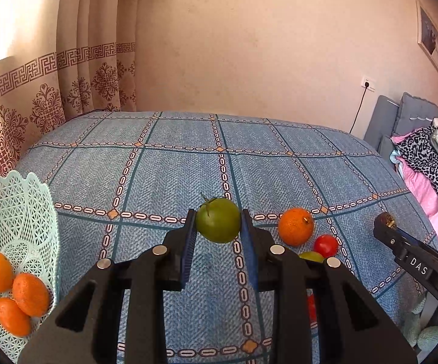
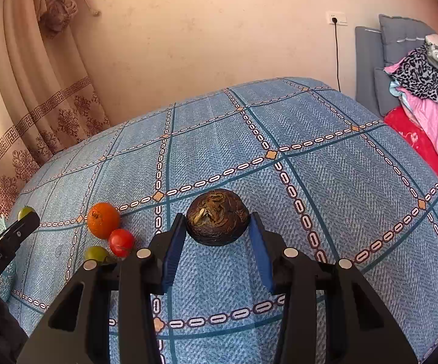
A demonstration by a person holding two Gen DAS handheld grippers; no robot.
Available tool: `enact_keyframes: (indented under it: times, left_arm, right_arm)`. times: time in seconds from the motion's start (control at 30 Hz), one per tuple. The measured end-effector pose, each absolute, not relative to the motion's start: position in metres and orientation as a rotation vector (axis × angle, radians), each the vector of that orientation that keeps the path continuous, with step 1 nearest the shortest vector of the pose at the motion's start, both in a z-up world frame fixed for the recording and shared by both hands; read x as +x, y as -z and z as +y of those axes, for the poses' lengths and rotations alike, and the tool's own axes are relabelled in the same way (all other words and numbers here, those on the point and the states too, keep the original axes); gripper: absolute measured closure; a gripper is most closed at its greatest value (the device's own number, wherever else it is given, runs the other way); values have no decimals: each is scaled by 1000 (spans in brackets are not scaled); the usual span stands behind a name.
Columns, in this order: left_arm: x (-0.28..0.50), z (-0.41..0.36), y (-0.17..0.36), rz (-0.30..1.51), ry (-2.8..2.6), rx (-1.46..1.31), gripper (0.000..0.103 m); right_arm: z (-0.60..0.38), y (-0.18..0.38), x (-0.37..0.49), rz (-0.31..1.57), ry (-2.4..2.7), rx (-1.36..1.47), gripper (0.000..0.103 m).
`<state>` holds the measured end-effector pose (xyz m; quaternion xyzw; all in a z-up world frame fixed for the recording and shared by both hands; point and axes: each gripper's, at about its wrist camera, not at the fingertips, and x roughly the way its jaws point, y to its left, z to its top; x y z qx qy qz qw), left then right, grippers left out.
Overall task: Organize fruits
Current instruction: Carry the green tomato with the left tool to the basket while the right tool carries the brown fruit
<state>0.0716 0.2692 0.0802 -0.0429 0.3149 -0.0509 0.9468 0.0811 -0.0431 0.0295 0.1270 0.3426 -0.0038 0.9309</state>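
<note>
The left gripper (image 1: 218, 221) holds a round green fruit (image 1: 218, 220) with a little stem. Its blue pads press on both sides of the fruit, above the blue checked bedspread (image 1: 164, 176). The right gripper (image 2: 218, 223) is a bit wider, and a dark brown, wrinkly fruit (image 2: 217, 217) sits between its pads; it touches the left pad, but I cannot tell if the right pad touches it.

Just right of the green fruit lie an orange (image 1: 295, 227), a small red tomato (image 1: 325, 245) and a small green fruit (image 1: 311, 256), all close together. Far left of the green fruit stands a pale green lacy basket (image 1: 15, 212) with three oranges (image 1: 12, 291) and one green fruit inside.

The right gripper's side reads "DAS". The left gripper's side has small writing, too blurry to read for sure.
</note>
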Motion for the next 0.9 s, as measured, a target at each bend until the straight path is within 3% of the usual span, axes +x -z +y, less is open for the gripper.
enact_keyframes:
  times: [0.4,0.9]
  left_arm:
    - [25,333,-117,621,-6,-97,74]
    - [-8,446,-123,617,-175,-112,74]
  right_arm:
    - [-15,-77,54,606,-130,234,60]
    - [114,-130,66,605,-457,76,60]
